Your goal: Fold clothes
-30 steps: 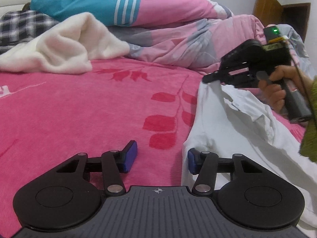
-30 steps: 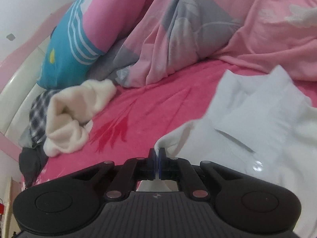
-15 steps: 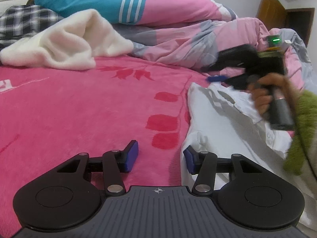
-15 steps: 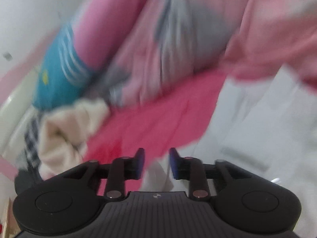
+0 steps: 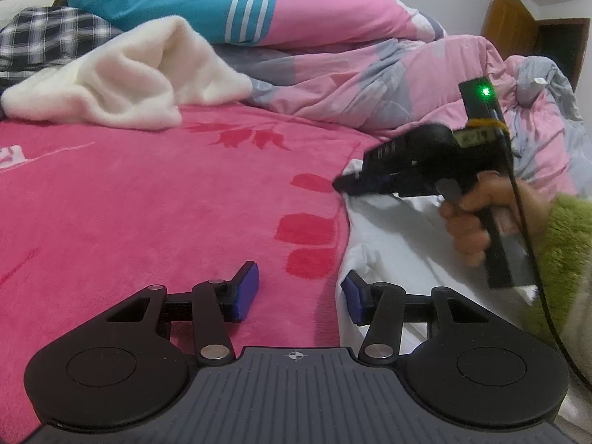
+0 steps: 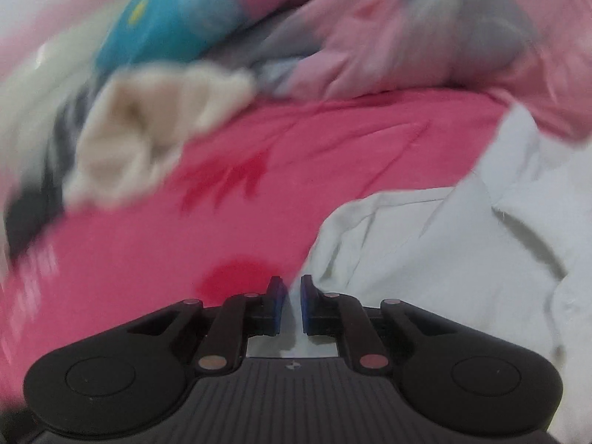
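Observation:
A white garment (image 5: 399, 244) lies crumpled on the right side of a pink bedspread (image 5: 148, 203). My left gripper (image 5: 298, 296) is open low over the bedspread, and its right pad (image 5: 351, 296) touches the garment's near edge. My right gripper (image 5: 340, 185), held by a hand (image 5: 470, 222) in a green fleece sleeve, has its tip at the garment's far left edge. In the blurred right wrist view the right gripper (image 6: 292, 296) is shut to a narrow gap with white garment (image 6: 425, 251) fabric between the pads.
A cream fleece garment (image 5: 122, 85) lies at the back left, beside a plaid cloth (image 5: 40, 37). A blue and pink pillow (image 5: 192, 0) and a rumpled pink and grey quilt (image 5: 370, 85) run along the back. A wooden door (image 5: 518, 37) stands far right.
The right gripper let go of the garment, moved down and left to its edge, and has shut on the fabric again. The left gripper has barely moved and stays open.

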`<state>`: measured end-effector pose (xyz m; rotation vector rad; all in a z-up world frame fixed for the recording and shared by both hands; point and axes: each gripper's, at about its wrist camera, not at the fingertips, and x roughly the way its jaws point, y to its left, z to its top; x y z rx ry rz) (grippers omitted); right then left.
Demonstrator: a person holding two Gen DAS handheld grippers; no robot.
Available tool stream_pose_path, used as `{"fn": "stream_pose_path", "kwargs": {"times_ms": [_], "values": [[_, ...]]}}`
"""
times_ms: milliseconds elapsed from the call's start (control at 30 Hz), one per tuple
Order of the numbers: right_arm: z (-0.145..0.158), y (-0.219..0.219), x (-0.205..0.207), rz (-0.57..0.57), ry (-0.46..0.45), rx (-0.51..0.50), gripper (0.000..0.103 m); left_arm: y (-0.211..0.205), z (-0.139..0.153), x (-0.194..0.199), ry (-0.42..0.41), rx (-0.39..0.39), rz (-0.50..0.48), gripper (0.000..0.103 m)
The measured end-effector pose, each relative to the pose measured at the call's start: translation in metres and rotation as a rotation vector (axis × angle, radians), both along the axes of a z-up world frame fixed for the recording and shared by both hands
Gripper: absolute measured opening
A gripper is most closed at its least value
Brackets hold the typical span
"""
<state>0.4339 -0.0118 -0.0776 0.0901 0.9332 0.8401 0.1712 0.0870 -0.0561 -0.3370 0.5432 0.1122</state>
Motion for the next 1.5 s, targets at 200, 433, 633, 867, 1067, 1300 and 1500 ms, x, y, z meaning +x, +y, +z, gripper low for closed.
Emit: {"fn": "stream_pose_path", "kwargs": {"times_ms": [200,433,633,867,1067,1300,1500], "values": [[0.026,-0.042,0.019,-0.190,0.018,0.150,0.012,0.004,0.000,-0.004,-0.002,-0.035,0.006,0.050],[0.046,-0.039,0.045,-0.230,0.035,0.027,0.021,0.004,0.001,-0.004,-0.001,-0.028,0.006,0.050],[0.032,0.017,0.058,-0.238,0.135,-0.191,0.045,0.003,0.001,-0.005,-0.002,-0.023,0.006,0.050],[0.013,0.036,0.060,-0.273,0.135,-0.326,0.022,0.004,0.001,-0.005,-0.004,-0.029,0.005,0.050],[0.013,0.025,0.055,-0.263,0.069,-0.230,0.001,0.005,0.001,-0.004,-0.003,-0.027,0.005,0.050],[0.022,0.006,0.054,-0.278,0.034,-0.072,0.002,0.004,0.000,-0.005,-0.004,-0.021,0.005,0.050],[0.036,-0.026,0.059,-0.356,0.057,0.077,0.028,0.005,0.000,-0.005,-0.006,-0.029,0.003,0.051]]}}
